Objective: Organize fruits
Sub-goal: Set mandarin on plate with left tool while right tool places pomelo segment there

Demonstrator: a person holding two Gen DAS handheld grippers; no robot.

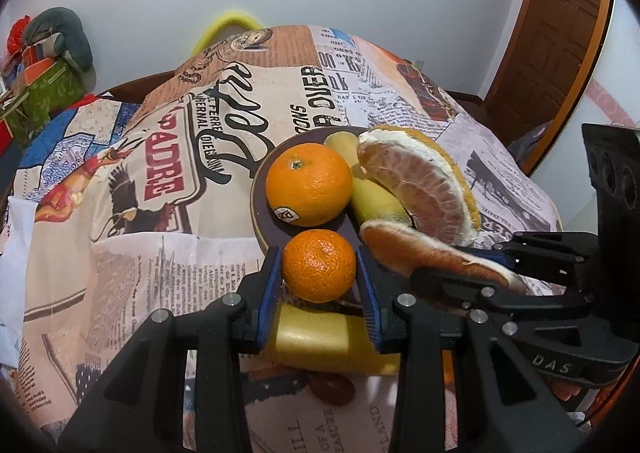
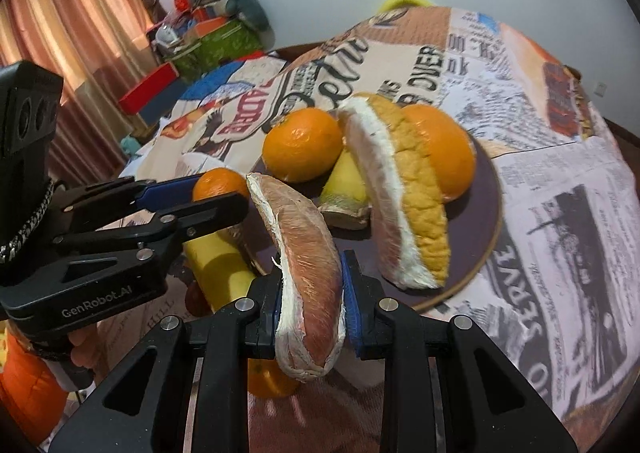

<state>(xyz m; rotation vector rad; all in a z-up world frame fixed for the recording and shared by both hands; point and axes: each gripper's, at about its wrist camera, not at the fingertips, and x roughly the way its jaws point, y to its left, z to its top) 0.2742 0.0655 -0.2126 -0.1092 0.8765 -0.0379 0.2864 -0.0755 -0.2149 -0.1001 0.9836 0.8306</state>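
— Newspaper-print cloth covers the table, white wall behind. What have you got?

— My left hand-held gripper is clenched on a small mandarin, pebbly and bright orange, at the near rim of the dark plate. My right hand-held gripper grips a peeled pomelo segment, pink with white pith.

— And on the plate?

— Two big oranges, one stickered; one pomelo wedge with yellow rind still on; one banana. Another banana lies below my left hand-held gripper.
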